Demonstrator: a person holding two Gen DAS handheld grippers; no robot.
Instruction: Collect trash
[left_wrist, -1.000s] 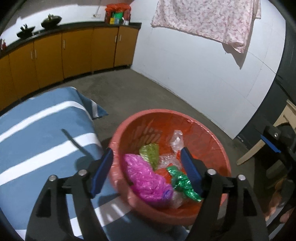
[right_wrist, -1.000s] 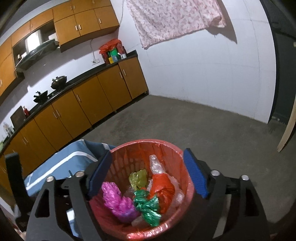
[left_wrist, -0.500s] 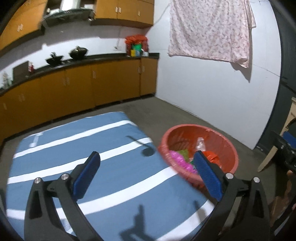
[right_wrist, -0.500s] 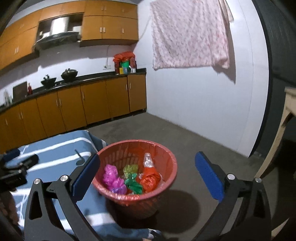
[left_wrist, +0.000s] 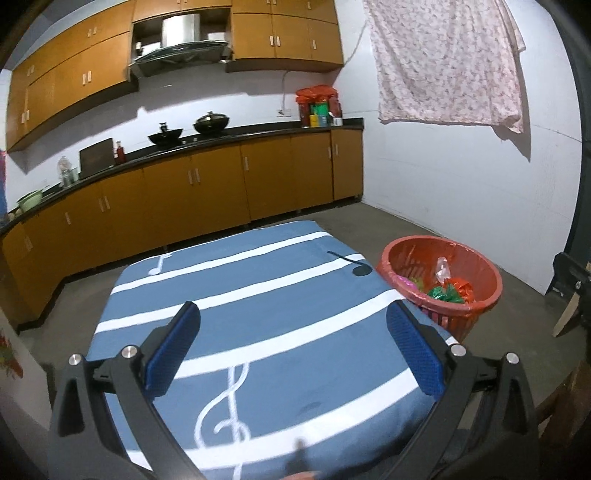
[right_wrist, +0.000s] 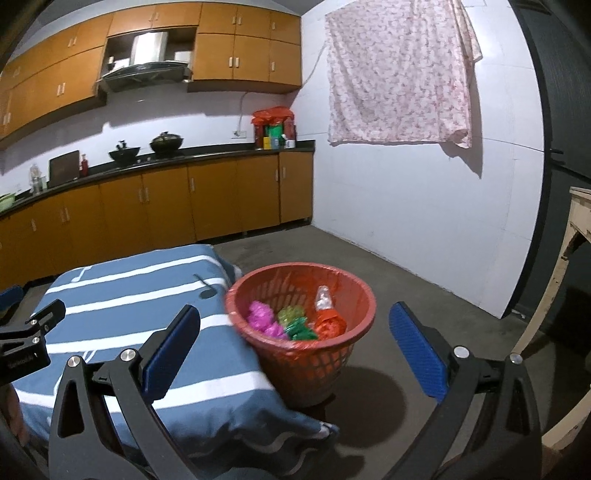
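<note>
Cabinets: orange-brown kitchen cabinets (right_wrist: 155, 210) run along the far wall under a dark counter, at the left of both wrist views.
Table: blue cloth with white stripes and music notes (left_wrist: 258, 295) covers the table, left of the basket.
Left gripper (left_wrist: 291, 347): jaws have just been opening and stand wide apart above the cloth, nothing between the pads.
Basket: red plastic basket (right_wrist: 266, 286) stands on the floor, just beside the table's right edge.
Trash: pink wrapper (right_wrist: 260, 319), green wrapper (right_wrist: 301, 330), orange-red wrapper (right_wrist: 332, 323) and a clear plastic piece (right_wrist: 323, 295) lie inside the basket.
Right gripper (right_wrist: 293, 347): jaws have just been opening and stand wide apart, empty, with the basket seen between them, farther off.
Wall: pink floral cloth (right_wrist: 399, 74) hangs on the white wall at right.
</note>
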